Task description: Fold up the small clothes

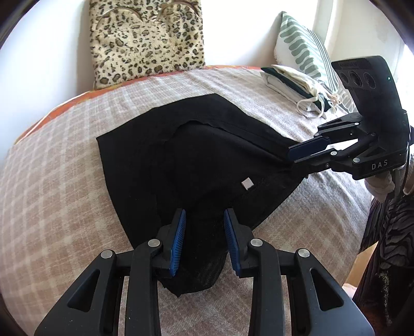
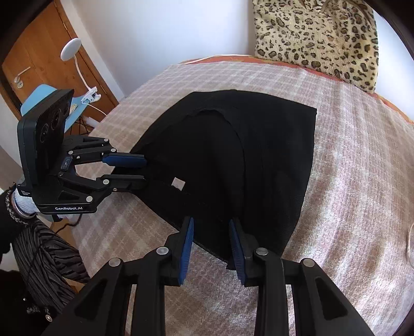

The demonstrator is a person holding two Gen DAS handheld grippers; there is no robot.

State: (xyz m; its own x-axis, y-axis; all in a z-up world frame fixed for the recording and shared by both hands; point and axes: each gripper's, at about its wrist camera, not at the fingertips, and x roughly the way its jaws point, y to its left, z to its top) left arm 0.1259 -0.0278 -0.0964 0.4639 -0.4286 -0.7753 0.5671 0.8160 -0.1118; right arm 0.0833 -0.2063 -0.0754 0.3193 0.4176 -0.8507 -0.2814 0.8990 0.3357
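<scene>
The right gripper (image 1: 297, 155) bears the white letters "DAS" on its black housing. The left gripper (image 2: 145, 172) carries "GenRobot.AI" along its base edge; a smaller label beside it is illegible.

I work at a bed (image 1: 64, 160) with a checked pink blanket. At its far edge a leopard cushion (image 1: 145, 41) leans on the white wall (image 2: 160, 28). By the far right corner bright daylight comes from a window (image 1: 323, 18). Left, I see a wooden door (image 2: 44, 59).
</scene>
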